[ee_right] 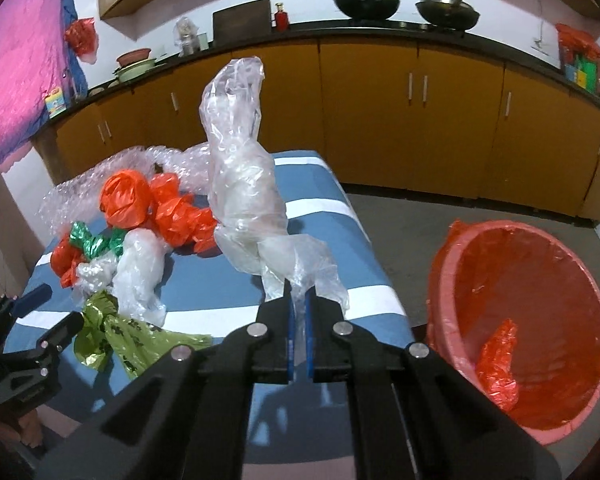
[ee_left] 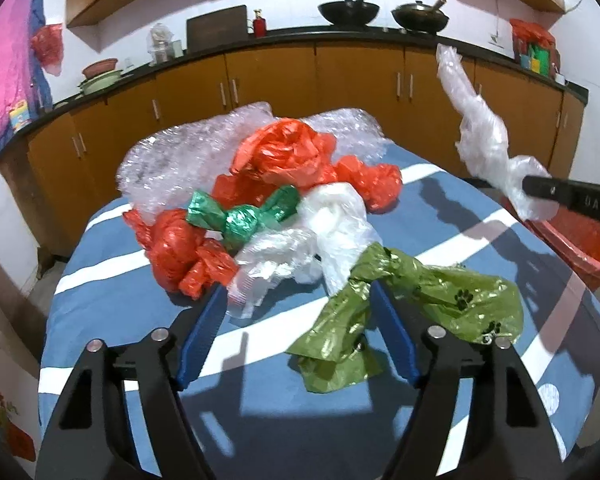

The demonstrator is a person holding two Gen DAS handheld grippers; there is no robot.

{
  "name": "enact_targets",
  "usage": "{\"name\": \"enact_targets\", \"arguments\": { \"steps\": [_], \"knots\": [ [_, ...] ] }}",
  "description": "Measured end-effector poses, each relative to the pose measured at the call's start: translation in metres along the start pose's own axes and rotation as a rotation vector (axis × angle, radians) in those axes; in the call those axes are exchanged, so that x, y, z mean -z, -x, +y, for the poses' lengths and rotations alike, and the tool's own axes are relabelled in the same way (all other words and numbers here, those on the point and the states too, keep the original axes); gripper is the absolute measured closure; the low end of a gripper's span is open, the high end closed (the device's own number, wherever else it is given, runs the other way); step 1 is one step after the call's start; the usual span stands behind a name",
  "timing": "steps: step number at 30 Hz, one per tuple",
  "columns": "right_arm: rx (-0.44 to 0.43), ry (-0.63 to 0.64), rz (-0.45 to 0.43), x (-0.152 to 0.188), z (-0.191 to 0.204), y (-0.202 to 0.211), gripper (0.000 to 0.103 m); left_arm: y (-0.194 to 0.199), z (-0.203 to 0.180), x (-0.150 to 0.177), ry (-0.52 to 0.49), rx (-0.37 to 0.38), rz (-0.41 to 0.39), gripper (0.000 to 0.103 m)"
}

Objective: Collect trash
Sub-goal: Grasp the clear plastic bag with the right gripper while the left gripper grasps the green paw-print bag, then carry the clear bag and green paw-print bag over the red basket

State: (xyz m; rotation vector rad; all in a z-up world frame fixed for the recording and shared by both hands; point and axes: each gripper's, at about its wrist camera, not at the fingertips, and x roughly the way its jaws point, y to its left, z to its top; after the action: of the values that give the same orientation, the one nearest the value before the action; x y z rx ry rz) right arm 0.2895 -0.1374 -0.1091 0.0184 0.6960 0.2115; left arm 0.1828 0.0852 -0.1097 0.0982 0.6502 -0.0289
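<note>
- Because the trash lies heaped toward the left of the striped blue table [ee_right: 340,200], the left gripper [ee_left: 296,292] works that side: its blue fingers [ee_left: 198,344] are spread, pads clear of any plastic, with the neck of the olive paw-print bag [ee_left: 420,300] lying between them, probably lined up for the next pinch.
- Just past it lies the heap: two knotted orange bags [ee_left: 180,256], a twisted green bag [ee_left: 244,216], a crumpled white bag [ee_left: 332,220] and, at the far edge, bubble wrap [ee_left: 180,152].
- At the centre of the right wrist view, the right gripper [ee_right: 299,300] has its fingers pressed together on the tail of a clear plastic bag [ee_right: 240,176], which stands up off the table; held by one end, it can be carried clear of the pile.
- To the right, on the grey floor just beside the table, stands the pink bin [ee_right: 440,280] lined with an orange bag [ee_right: 540,280]; one orange scrap [ee_right: 498,364] lies inside, though whether anything lies under it I cannot tell.
- Behind everything, wooden cabinets [ee_right: 380,120] under a dark counter carry two woks [ee_right: 366,4]; a pink cloth [ee_right: 16,80] hangs at the far left.
</note>
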Motion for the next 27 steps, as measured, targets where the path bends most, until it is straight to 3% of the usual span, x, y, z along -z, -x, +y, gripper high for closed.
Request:
{"name": "enact_targets", "arguments": {
  "steps": [7, 8, 10, 12, 16, 27],
  "knots": [
    [0.015, -0.027, -0.002, 0.001, -0.012, 0.008, 0.097, -0.009, -0.005, 0.003, -0.025, 0.051, 0.069, 0.044],
    [0.017, -0.031, -0.002, 0.002, -0.014, 0.009, 0.097, -0.012, -0.007, 0.003, -0.031, 0.06, 0.089, 0.051],
    [0.02, -0.036, -0.001, 0.004, -0.015, 0.011, 0.097, -0.019, -0.008, 0.003, -0.032, 0.082, 0.131, 0.076],
    [0.022, -0.04, -0.002, 0.004, -0.017, 0.014, 0.097, -0.022, -0.008, 0.003, -0.018, 0.1, 0.144, 0.094],
    [0.024, -0.039, -0.009, 0.005, -0.018, 0.019, 0.097, -0.013, -0.002, 0.002, 0.023, 0.096, 0.109, 0.099],
    [0.021, -0.057, -0.034, 0.004, -0.021, 0.034, 0.097, 0.016, 0.018, -0.029, 0.129, -0.012, 0.001, 0.099]
  ]
}}
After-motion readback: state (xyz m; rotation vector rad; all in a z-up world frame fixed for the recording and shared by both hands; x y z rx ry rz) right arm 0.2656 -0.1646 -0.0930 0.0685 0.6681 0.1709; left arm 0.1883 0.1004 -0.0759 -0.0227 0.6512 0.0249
